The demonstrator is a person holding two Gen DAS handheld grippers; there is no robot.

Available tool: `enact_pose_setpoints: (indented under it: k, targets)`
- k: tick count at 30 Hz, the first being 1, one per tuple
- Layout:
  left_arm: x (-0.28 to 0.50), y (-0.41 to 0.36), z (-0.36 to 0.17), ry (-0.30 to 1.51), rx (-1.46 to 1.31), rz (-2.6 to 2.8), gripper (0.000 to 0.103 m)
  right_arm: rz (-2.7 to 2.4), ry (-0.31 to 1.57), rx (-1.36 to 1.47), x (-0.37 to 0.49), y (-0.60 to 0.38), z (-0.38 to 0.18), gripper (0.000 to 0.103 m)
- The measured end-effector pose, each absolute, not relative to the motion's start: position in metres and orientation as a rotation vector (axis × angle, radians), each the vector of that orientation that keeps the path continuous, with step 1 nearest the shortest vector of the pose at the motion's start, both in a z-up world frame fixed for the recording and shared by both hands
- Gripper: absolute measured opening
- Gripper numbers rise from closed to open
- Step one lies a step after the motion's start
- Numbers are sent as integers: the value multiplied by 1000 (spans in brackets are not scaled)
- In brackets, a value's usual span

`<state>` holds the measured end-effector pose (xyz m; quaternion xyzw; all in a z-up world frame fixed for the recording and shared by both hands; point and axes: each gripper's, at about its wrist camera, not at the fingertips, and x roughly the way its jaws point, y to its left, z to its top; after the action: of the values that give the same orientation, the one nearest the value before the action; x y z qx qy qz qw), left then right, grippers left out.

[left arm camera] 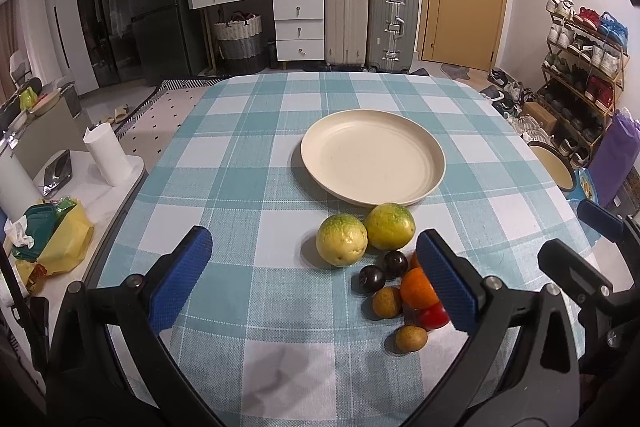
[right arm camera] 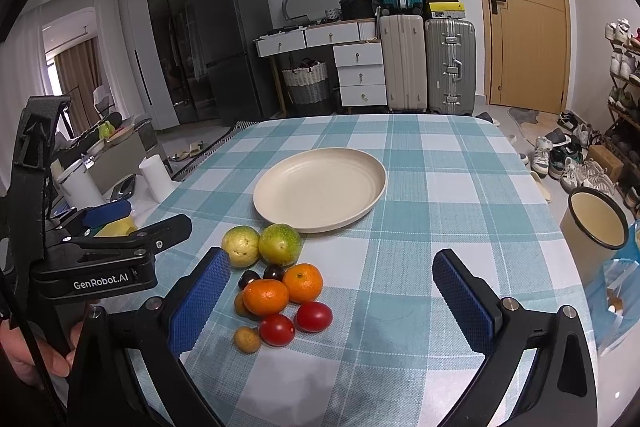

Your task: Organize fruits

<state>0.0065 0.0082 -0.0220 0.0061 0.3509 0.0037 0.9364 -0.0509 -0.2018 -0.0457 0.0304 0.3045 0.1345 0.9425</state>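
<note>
A cream plate (left arm camera: 432,163) (right arm camera: 280,211) lies bare on the checked tablecloth. Just in front of it sit two yellow-green guavas (left arm camera: 342,241) (right arm camera: 279,243), two dark plums (left arm camera: 372,278) (right arm camera: 274,271), two oranges (left arm camera: 416,287) (right arm camera: 303,281), two red tomatoes (right arm camera: 314,315) and small brown fruits (left arm camera: 411,338) (right arm camera: 247,339). My left gripper (left arm camera: 316,279) is open, hovering near the table's front; its right finger covers part of the fruit pile. My right gripper (right arm camera: 332,301) is open too, with the oranges and tomatoes between its fingers' line of sight. The left gripper's body (right arm camera: 100,267) shows at the left of the right wrist view.
A cream mug with a dark rim (right arm camera: 596,223) stands off the table's right side. A side counter at the left holds a paper roll (left arm camera: 106,155) and a yellow bag (left arm camera: 64,239). Suitcases, drawers, a fridge and a shoe rack stand beyond the table.
</note>
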Motion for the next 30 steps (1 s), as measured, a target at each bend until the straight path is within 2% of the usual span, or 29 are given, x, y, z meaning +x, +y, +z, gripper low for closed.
enact_pose_setpoints:
  k: [30]
  targets:
    - [19, 13, -41, 771, -5, -11, 102, 269, 654, 76, -45, -201, -50, 103]
